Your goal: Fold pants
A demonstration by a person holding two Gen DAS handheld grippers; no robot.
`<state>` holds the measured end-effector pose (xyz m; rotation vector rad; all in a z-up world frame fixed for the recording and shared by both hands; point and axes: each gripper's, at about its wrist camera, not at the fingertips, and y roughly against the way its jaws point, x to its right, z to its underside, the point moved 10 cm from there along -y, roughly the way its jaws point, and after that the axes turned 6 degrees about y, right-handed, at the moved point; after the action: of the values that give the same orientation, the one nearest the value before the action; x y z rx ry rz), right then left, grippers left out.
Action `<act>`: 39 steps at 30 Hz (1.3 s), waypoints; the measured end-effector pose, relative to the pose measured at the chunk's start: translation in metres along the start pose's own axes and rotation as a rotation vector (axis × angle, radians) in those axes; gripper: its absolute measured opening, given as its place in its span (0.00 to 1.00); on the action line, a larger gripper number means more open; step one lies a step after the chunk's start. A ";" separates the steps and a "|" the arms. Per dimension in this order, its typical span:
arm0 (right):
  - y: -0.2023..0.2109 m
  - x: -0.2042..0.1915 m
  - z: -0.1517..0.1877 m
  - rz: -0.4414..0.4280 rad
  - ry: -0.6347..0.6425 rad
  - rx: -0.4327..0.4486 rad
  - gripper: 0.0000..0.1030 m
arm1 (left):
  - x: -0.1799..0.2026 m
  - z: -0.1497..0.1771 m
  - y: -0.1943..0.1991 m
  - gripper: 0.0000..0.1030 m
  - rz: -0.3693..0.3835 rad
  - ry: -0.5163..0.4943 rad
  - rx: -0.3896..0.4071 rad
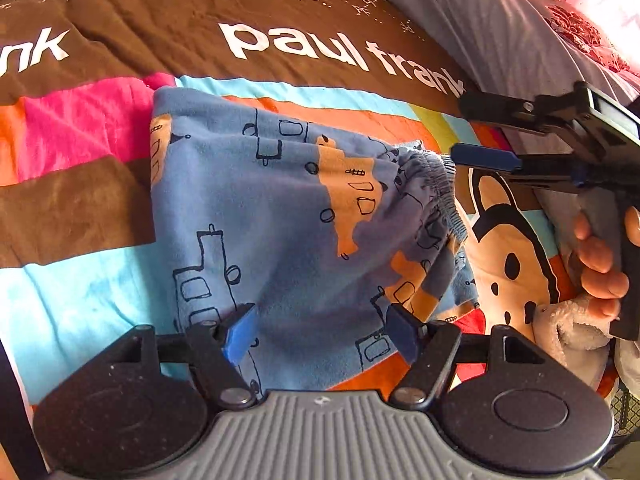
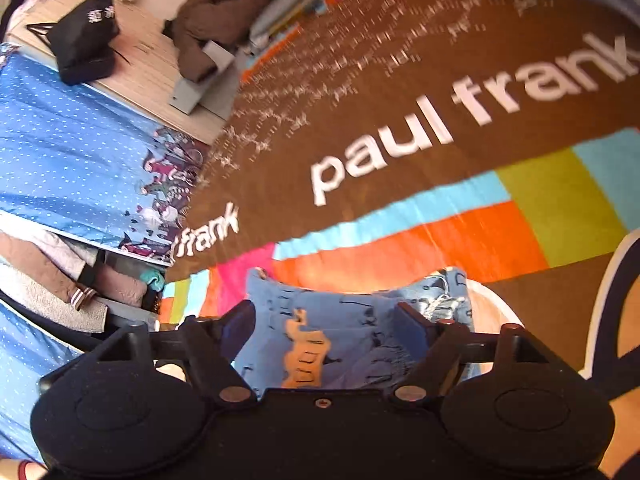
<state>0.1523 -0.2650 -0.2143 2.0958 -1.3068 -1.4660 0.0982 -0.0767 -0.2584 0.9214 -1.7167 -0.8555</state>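
The bed is covered w/ a blanket (image 1: 320,12): brown band up top printed "paul frank" in white, small dotted "PF" pattern beyond it, then blocks of pink, orange, light blue, lime and brown nearer the cameras, plus a cartoon monkey face (image 1: 508,256) at right. A grey quilt (image 1: 480,20) lies along the blanket's far right edge, w/ red-patterned fabric behind it. In the right wrist view the room shows at left: blue dotted sheet (image 2: 68,152) w/ a cartoon border, a wood-tone floor or board w/ a black bag (image 2: 84,36) on it, a brown coat (image 2: 224,4) heaped nearby, misc. clothes lower down.

The pants (image 1: 280,216) lie folded on the blanket's colour blocks, blue w/ black line drawings and orange patches; elastic waistband bunched at the right side, next to the monkey face.

Left claw (image 1: 324,332) points steeply down over the near edge of the pants, blue pads spread wide, fabric showing in the gap but neither pad pressing on it; nothing held. Right claw (image 1: 460,128) enters from the right of the left wrist view, held by a hand (image 1: 600,260) w/ a fuzzy cuff; fingers stacked one above the other and apart, tips just by the waistband, not gripping it. In its own view the pads are also wide apart above the pants, empty. That view is blurred.
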 end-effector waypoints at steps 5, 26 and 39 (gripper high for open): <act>0.024 0.017 0.005 0.079 -0.017 0.049 0.80 | -0.013 -0.010 0.030 0.76 -0.016 0.024 0.076; -0.001 0.074 0.041 -0.018 -0.054 -0.032 0.73 | -0.064 -0.047 -0.011 0.78 -0.038 0.146 0.069; -0.008 0.084 0.064 -0.127 -0.173 -0.023 0.26 | -0.054 -0.047 -0.017 0.61 -0.016 0.128 0.076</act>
<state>0.1085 -0.3100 -0.2993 2.1119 -1.2268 -1.7412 0.1594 -0.0433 -0.2826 1.0205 -1.6427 -0.7296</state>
